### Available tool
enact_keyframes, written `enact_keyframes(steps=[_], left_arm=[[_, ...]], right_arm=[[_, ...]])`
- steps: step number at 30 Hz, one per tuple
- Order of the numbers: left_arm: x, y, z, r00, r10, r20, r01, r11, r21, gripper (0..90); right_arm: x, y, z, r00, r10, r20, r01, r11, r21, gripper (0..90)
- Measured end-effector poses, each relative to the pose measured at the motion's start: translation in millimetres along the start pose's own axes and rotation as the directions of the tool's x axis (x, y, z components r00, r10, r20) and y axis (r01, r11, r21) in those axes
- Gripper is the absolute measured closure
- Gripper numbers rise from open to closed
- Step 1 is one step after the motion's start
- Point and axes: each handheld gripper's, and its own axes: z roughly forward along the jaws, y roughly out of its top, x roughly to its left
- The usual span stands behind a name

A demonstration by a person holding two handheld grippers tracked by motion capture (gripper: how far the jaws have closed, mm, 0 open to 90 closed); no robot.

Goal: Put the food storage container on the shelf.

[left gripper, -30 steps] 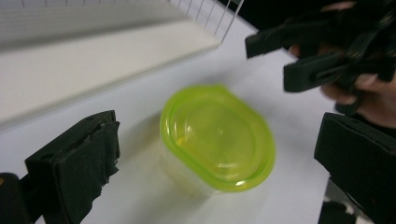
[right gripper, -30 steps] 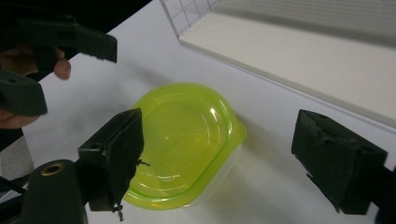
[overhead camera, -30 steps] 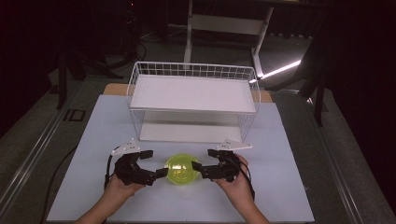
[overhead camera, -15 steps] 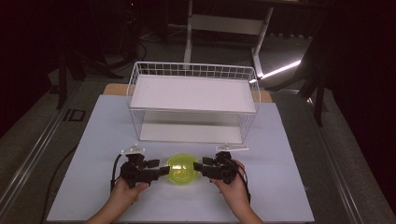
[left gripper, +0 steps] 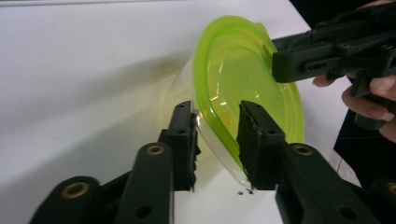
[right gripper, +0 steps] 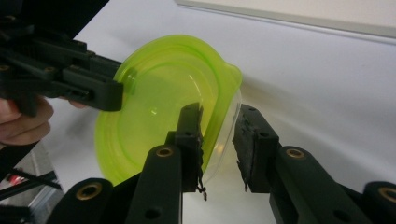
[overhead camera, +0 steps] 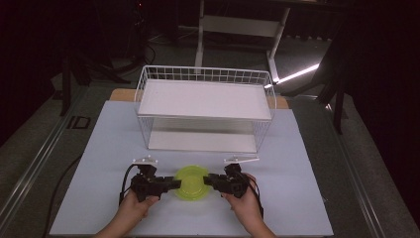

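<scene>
Though see-thru, lime-green bowl [overhead camera: 192, 183]

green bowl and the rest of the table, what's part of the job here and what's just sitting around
In the job: green bowl, left gripper and right gripper, jaws just closing on opposite sides of its rim.

Lying about: white wire basket, white table.

White table [overhead camera: 307, 163] with a wire shelf rack [overhead camera: 205, 106] and a lime-green lidded container [overhead camera: 192, 183] on it.

"ID" on floor [overhead camera: 79, 122] left of table.
</scene>
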Motion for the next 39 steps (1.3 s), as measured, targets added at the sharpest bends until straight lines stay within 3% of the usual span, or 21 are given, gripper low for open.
enact_keyframes(steps=[2,12,13,16,21,25,31,32,39], left_arm=[[-0.8,-0.1,-1.7,1.0000,-0.003,0.010,0.003,1.0000,-0.008,70.8],[-18.1,-1.8,-12.2,0.9992,0.036,-0.020,-0.035,0.9993,0.010,80.4],[-19.2,-1.5,-12.8,0.9988,0.041,-0.026,-0.040,0.9990,0.017,81.5],[-18.3,0.7,-15.0,0.9981,0.059,-0.021,-0.058,0.9982,0.012,81.8],[-18.5,11.5,-19.7,0.9960,0.089,-0.004,-0.089,0.9950,-0.045,82.1],[-18.4,23.3,-17.8,0.9957,0.092,-0.009,-0.092,0.9937,-0.063,82.0],[-16.0,42.6,-8.6,0.9941,0.102,-0.037,-0.105,0.9905,-0.090,81.7],[-15.2,45.5,-6.6,0.9940,0.101,-0.040,-0.105,0.9892,-0.102,81.6],[-4.1,63.8,9.6,0.9919,0.119,-0.043,-0.124,0.9811,-0.148,81.6]], right_arm=[[0.0,-1.5,-1.5,0.9997,0.023,-0.008,-0.023,1.000,0.001,73.9],[2.1,-8.3,-10.2,0.9961,0.064,-0.060,-0.063,0.998,0.020,80.6],[7.8,-9.7,-10.8,0.9988,0.021,-0.043,-0.020,0.999,0.036,80.8],[11.7,-10.9,-11.9,0.9995,0.005,-0.031,-0.004,1.000,0.026,81.0],[15.4,-2.2,-22.0,0.9998,0.002,-0.022,-0.002,0.999,-0.035,81.1],[14.8,4.6,-25.3,1.0000,0.000,-0.005,0.000,0.998,-0.055,81.2],[5.6,16.9,-26.9,0.9994,0.029,0.021,-0.027,0.995,-0.091,81.2],[0.5,21.0,-26.4,0.9984,0.052,0.024,-0.049,0.993,-0.103,81.1],[-14.4,34.2,-22.3,0.9953,0.069,0.068,-0.060,0.990,-0.128,80.9]])
